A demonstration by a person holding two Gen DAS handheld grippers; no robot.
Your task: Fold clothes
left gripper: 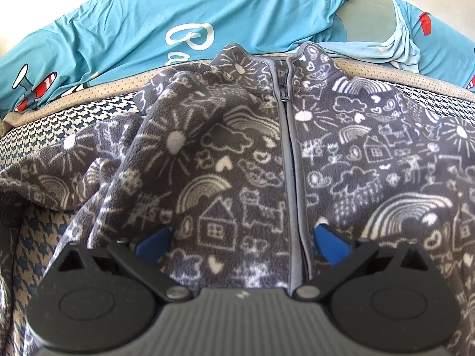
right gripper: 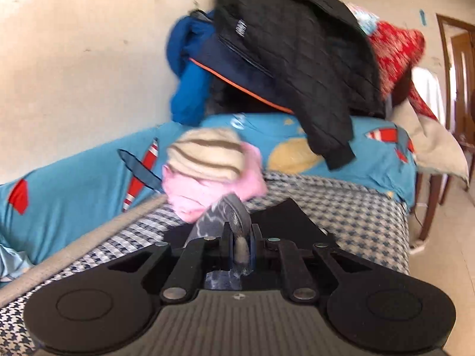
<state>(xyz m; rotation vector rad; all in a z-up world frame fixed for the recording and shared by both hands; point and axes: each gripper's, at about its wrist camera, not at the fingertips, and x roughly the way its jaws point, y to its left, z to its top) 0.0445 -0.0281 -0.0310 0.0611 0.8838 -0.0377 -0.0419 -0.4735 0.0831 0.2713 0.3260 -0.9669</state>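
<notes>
Left tongs (left gripper: pixel 242 241) spread over doodle-print fleece (left gripper: pixel 237 154), right tongs (right gripper: pixel 240 237) pinching its hem.

Grey doodle-print fleece jacket (left gripper: pixel 237 160): fuzzy, matt nap. Turquoise printed sheet (left gripper: pixel 118 29): smooth thin cloth. Black quilted jacket (right gripper: pixel 311 59): stitched, faint sheen. Left tongs (left gripper: pixel 240 241): matt black plastic, blue pads (left gripper: pixel 154 241).

Your left gripper (left gripper: pixel 242 241) has blue fingertips (left gripper: pixel 331 244), black linkage arms, silver pivot pins and a ribbed grey body; your right gripper (right gripper: pixel 241 244) looks the same.
</notes>
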